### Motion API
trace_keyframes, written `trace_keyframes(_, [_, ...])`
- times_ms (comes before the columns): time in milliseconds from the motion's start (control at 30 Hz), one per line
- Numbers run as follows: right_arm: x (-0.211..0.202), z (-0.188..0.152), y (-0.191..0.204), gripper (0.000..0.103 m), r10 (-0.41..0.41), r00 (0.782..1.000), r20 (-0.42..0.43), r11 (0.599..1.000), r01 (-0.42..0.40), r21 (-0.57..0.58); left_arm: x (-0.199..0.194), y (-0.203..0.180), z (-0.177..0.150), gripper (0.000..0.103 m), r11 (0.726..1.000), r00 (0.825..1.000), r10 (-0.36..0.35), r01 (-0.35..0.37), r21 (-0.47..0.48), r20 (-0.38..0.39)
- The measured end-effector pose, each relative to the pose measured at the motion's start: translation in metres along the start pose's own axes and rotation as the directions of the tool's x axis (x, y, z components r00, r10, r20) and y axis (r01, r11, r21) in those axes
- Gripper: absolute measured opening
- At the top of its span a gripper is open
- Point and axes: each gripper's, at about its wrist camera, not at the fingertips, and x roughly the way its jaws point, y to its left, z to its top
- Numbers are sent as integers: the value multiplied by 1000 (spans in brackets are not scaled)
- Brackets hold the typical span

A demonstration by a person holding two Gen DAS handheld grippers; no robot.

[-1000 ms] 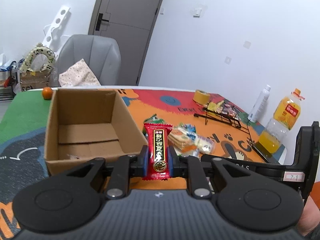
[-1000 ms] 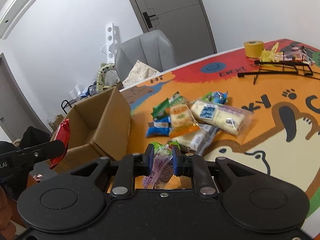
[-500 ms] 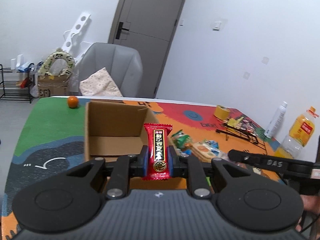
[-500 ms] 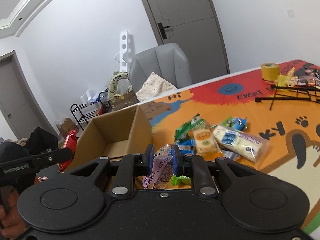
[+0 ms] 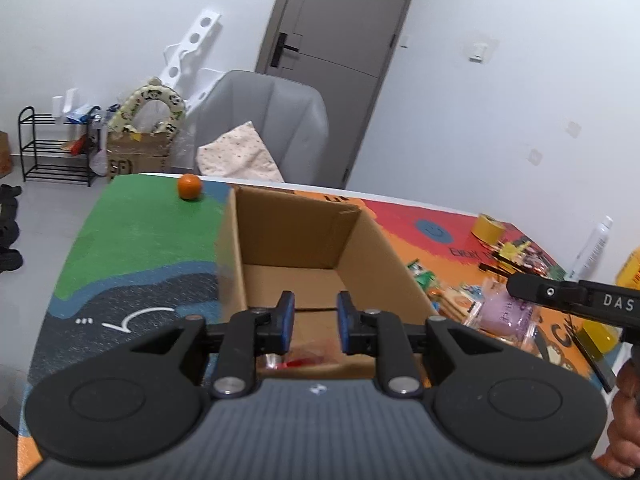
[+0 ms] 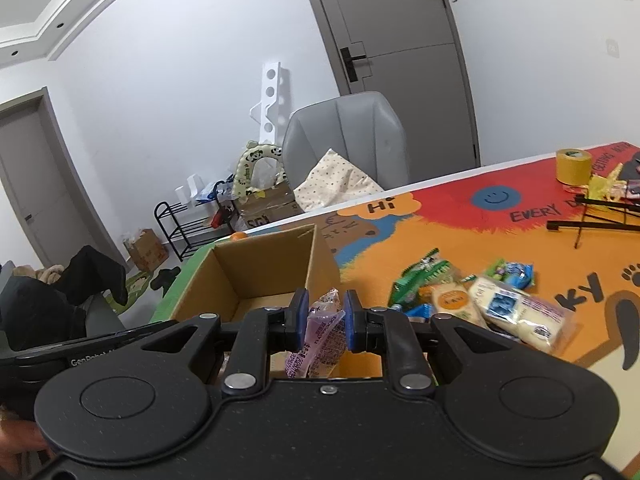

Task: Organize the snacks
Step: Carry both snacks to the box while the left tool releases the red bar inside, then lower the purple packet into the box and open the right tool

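Left gripper point(image 5: 314, 322) over the near end of the cardboard box point(image 5: 360, 248), jaws just parted, nothing between the pads. The red candy packet point(image 5: 308, 356) shows blurred below them, inside the box by the near wall; I cannot tell if it has landed flat.

Right gripper point(image 6: 325, 320) pressed together on the purple snack packet point(image 6: 324, 332), pinching it near its top so the rest hangs loose, at the near right corner of the box. The other snacks point(image 6: 480, 300) lie in a heap on the orange table mat point(image 6: 520, 248), right of the box.

Risks as I judge them:
- both grippers crowd the same end of the box; my left one could clip my right one or knock the purple packet askew
- the hanging purple packet could catch on the box wall and slide out of the pinch
- a nudge on the light, near-empty box could shift it toward the table edge
- letting go too near the rim, the packet may drop outside
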Motion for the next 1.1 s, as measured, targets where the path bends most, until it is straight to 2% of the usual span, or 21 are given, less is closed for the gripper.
trace_keyframes(233, [18, 10, 24, 17, 31, 999, -15, 999, -31, -39, -5, 14, 1, 24, 1000, 1000, 1, -1, -23, 1])
trace_keyframes(667, [46, 13, 60, 17, 81, 995, -55, 994, -85, -75, -16, 40, 2, 46, 998, 999, 34, -35, -57, -10])
trace_keyframes(1100, [57, 22, 93, 17, 148, 987, -55, 983, -154, -105, -26, 59, 0, 47, 993, 998, 69, -69, -92, -9])
